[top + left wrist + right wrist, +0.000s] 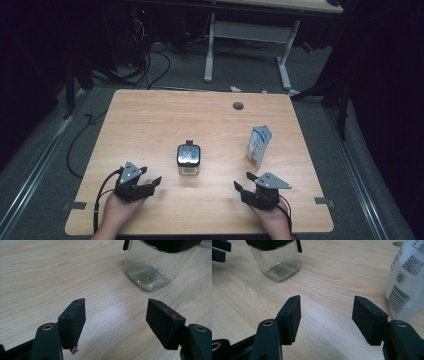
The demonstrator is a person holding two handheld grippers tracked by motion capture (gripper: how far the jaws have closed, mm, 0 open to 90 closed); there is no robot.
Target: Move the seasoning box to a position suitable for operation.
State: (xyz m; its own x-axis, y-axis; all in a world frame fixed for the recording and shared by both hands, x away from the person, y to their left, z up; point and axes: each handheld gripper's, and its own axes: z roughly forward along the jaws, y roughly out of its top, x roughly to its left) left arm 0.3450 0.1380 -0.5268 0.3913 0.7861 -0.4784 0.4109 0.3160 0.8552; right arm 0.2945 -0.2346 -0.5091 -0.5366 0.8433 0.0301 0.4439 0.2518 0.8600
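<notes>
High view: glass jar (188,160) with black lid stands at frame centre, white carton (258,146) to its right, upright; left gripper (145,186) and right gripper (243,186) rest low on the table (150,120), flanking the jar, likely staged for a two-handed approach. Left gripper view: jaws apart, empty, jar (152,267) upper right (apparently empty). Right gripper view: jaws wide apart, jar (275,261) upper left, carton (405,282) at right edge.

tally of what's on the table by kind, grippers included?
Glass jar with black lid: 1
White pouch: 1
Grippers: 2, left gripper and right gripper, both open, holding nothing
Total: 4
</notes>
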